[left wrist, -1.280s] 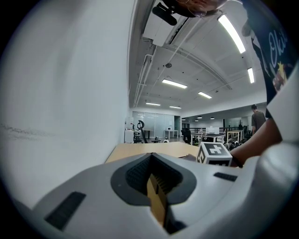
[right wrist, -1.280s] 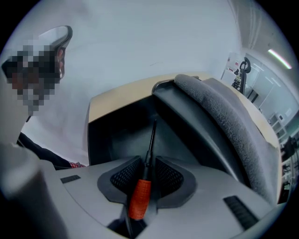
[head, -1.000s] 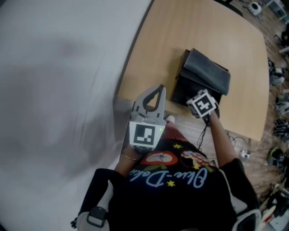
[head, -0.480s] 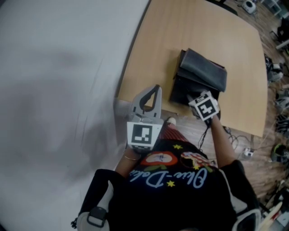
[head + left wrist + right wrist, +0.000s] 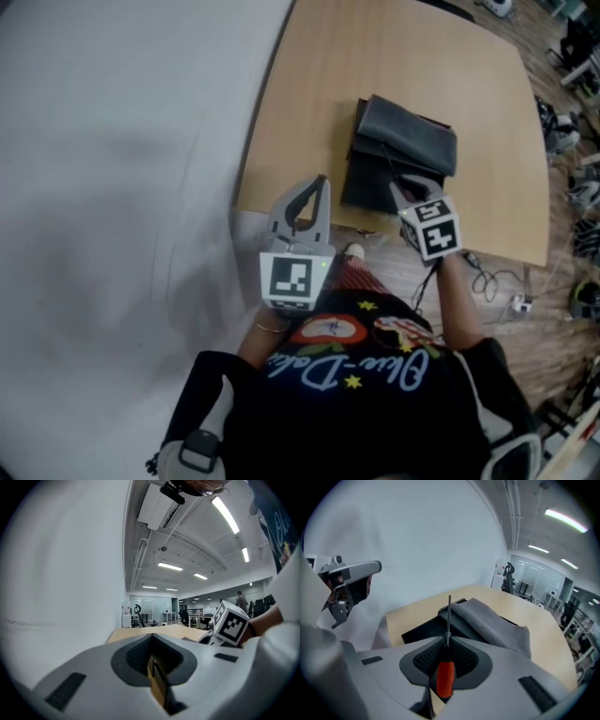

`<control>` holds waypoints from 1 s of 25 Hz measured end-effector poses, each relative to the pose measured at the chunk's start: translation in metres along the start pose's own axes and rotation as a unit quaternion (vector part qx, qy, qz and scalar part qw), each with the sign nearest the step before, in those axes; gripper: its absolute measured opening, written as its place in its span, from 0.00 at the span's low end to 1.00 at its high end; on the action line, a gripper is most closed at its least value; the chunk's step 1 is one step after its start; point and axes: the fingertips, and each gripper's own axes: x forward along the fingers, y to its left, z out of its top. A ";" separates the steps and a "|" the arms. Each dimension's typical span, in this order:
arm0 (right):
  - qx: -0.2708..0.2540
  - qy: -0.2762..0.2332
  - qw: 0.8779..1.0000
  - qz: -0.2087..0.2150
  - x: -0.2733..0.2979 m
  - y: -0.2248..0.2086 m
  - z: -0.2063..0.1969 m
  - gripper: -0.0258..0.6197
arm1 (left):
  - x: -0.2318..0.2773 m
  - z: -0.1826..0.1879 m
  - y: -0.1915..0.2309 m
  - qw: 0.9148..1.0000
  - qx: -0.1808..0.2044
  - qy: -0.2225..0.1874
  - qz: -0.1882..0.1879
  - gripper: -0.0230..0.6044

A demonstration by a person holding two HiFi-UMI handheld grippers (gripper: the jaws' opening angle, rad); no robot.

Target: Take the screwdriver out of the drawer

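A black drawer box [image 5: 370, 183] stands on the wooden table [image 5: 375, 66], with a grey cloth [image 5: 408, 136] draped over its top. In the right gripper view the drawer [image 5: 423, 628] stands pulled open toward me, beside the cloth [image 5: 494, 625]. My right gripper [image 5: 446, 641] is shut on a screwdriver with an orange-red handle [image 5: 445, 677], whose thin shaft points up and forward over the drawer. In the head view the right gripper [image 5: 397, 186] hovers at the drawer's near end. My left gripper [image 5: 322, 181] hangs at the table's near edge, jaws shut and empty [image 5: 151, 644].
A white wall runs along the left. Cables [image 5: 487, 277] and gear lie on the wood floor at the right. The left gripper [image 5: 351, 573] shows at the left of the right gripper view. The right gripper's marker cube [image 5: 232, 623] shows in the left gripper view.
My right gripper has drawn back from the drawer toward the body, with the screwdriver in its jaws. The left gripper has barely moved.
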 end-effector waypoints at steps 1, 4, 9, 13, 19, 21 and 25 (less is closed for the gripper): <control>0.003 -0.011 1.000 -0.005 -0.003 -0.002 0.002 0.12 | 0.000 0.000 -0.001 1.000 0.001 0.000 -0.002 0.04; 0.011 -0.040 0.999 -0.017 -0.015 -0.006 0.006 0.12 | 0.001 -0.001 -0.008 1.000 0.001 0.003 -0.011 0.04; 0.044 -0.084 0.995 -0.022 -0.045 -0.002 0.019 0.12 | 0.006 0.002 -0.021 0.999 0.006 0.003 -0.033 0.04; 0.060 -0.125 0.990 -0.027 -0.068 -0.006 0.027 0.12 | 0.014 0.006 -0.037 0.998 0.020 -0.002 -0.055 0.04; 0.077 -0.171 0.982 -0.037 -0.101 -0.012 0.035 0.12 | 0.025 0.014 -0.061 0.995 0.042 -0.008 -0.089 0.04; 0.083 -0.187 0.978 -0.042 -0.111 -0.016 0.037 0.12 | 0.028 0.017 -0.067 0.995 0.042 -0.010 -0.095 0.04; 0.096 -0.217 0.970 -0.047 -0.126 -0.020 0.043 0.12 | 0.034 0.020 -0.079 0.993 0.046 -0.012 -0.106 0.04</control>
